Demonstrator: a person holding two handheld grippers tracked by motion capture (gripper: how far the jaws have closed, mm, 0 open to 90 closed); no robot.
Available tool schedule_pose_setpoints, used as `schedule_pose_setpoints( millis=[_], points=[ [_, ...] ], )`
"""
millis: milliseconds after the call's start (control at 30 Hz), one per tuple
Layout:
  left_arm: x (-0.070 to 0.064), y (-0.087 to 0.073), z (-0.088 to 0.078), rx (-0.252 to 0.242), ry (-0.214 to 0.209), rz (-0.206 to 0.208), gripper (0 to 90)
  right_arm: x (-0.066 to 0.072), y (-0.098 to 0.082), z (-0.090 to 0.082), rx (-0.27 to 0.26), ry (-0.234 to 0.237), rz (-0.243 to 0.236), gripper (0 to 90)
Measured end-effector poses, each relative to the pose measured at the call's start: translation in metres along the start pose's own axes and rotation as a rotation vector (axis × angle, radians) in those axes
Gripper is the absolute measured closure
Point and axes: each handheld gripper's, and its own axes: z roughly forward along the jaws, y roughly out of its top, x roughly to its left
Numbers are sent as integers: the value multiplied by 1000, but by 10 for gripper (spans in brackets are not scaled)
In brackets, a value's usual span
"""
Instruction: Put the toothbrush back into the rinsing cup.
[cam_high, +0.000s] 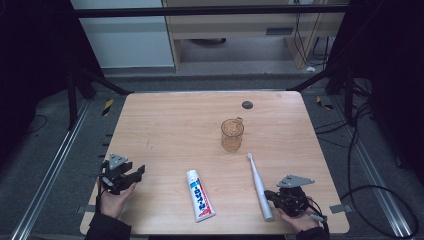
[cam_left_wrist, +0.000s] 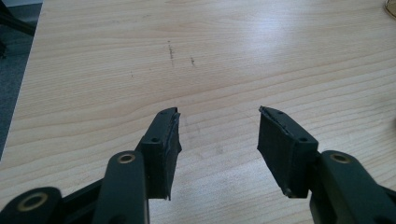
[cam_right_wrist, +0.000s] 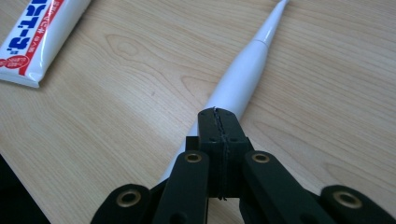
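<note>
A light wooden desk (cam_high: 165, 125) seen from above. An amber see-through cup (cam_high: 232, 134) stands near its middle. Nearer the person than the cup, a white toothpaste tube (cam_high: 200, 195) lies flat, with a white electric toothbrush (cam_high: 260, 187) just to the tube's right. The left tool (cam_high: 131, 176), held well to the left of the cup, has its jaws spread wide over bare wood. The right tool (cam_high: 270, 195), jaws pressed together with nothing between them, sits just above the toothbrush handle.
</note>
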Motion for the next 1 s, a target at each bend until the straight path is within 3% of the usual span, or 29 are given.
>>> schedule_pose_setpoints(
  millis=[300,1000],
  points=[
    [0,0,1,7,2,3,475,9,4,6,14,27,-15,900],
    [0,0,1,10,3,2,476,10,3,9,30,33,-26,900]
  ],
)
